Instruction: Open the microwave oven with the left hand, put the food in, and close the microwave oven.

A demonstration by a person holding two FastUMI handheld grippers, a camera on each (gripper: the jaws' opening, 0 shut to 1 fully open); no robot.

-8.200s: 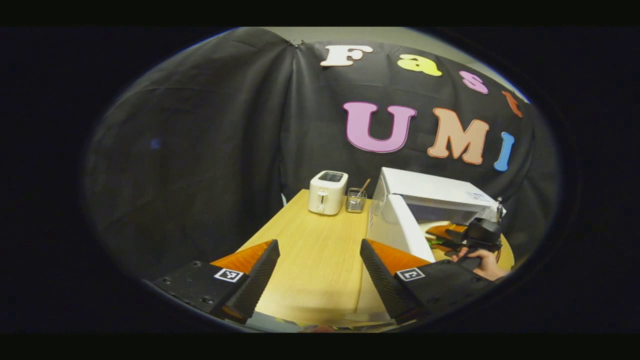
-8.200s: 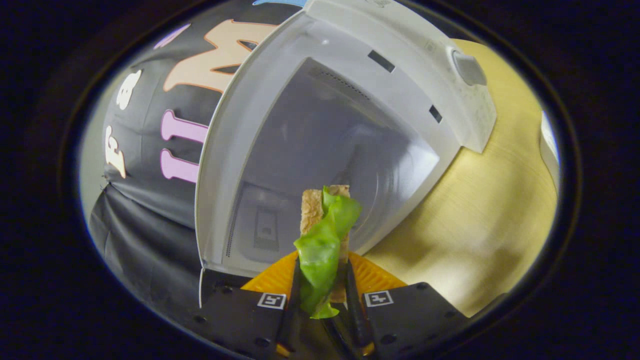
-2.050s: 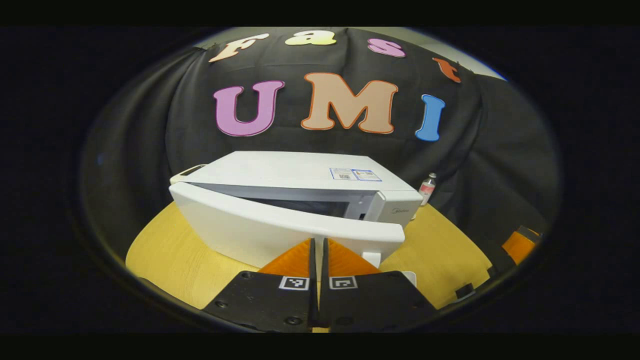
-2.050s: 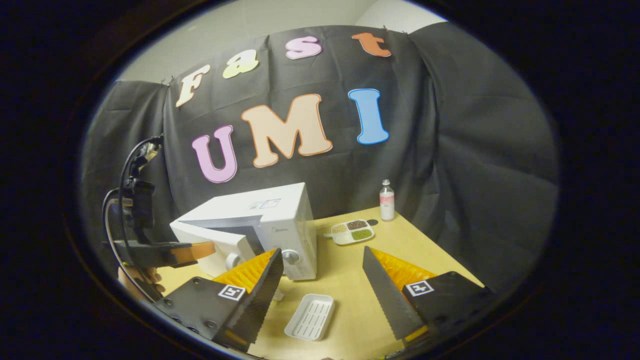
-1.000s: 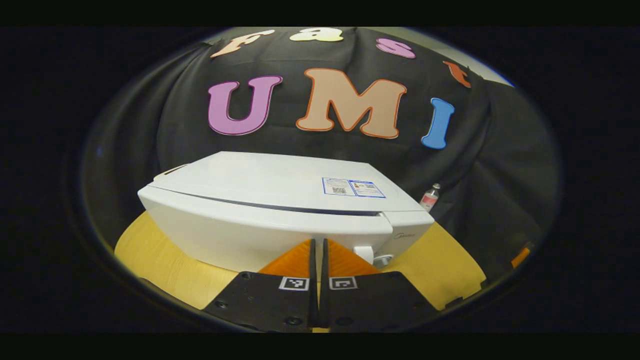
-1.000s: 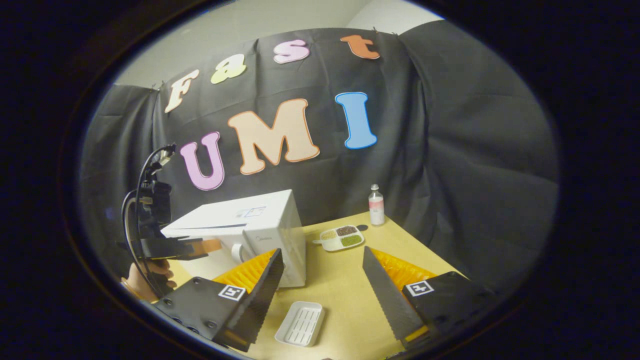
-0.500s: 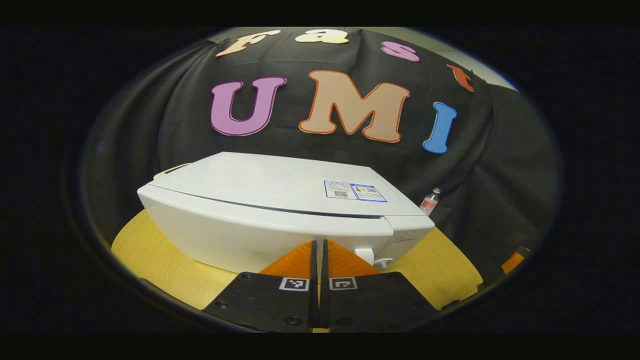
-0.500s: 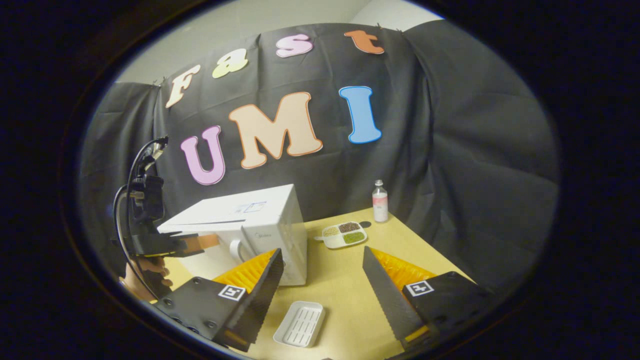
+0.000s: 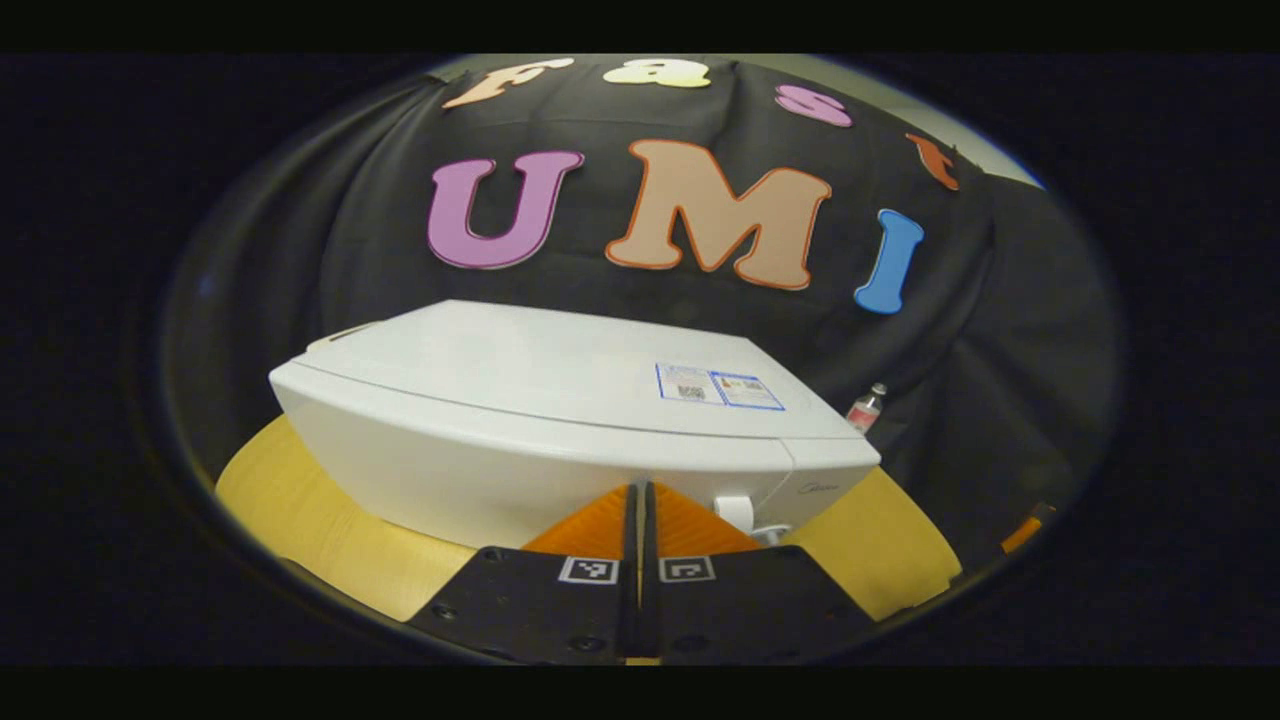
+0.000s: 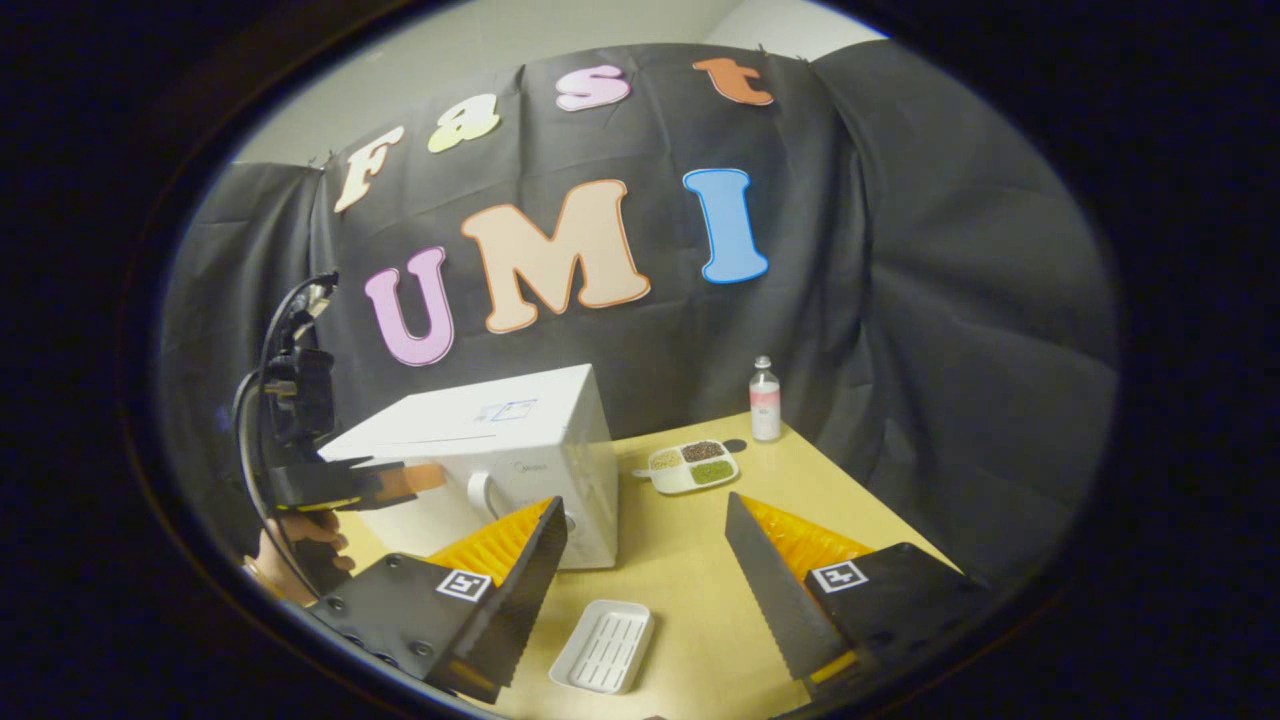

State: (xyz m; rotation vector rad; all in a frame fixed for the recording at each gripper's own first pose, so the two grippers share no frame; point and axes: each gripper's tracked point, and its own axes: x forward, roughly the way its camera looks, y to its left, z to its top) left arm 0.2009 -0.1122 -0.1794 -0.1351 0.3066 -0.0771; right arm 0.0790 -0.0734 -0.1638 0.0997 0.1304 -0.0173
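The white microwave (image 9: 560,400) stands on the wooden table (image 9: 290,500) with its door closed flush. My left gripper (image 9: 637,492) is shut with nothing between its fingers, and its tips press against the lower front of the door. In the right gripper view the microwave (image 10: 520,440) sits at left centre, with the left gripper (image 10: 425,480) and the hand holding it at the door. My right gripper (image 10: 645,520) hangs open and empty above the table, well to the right of the microwave. The food is hidden from sight.
A white ridged tray (image 10: 603,647) lies on the table just beyond my right gripper. A divided dish of grains (image 10: 692,465) and a small bottle (image 10: 765,400) stand behind and to the right of the microwave. The bottle (image 9: 865,408) also peeks past the microwave's right corner.
The microwave door has swung from ajar to fully closed under my left gripper's push. The right gripper, which held the food at first, is now open, empty and drawn back.
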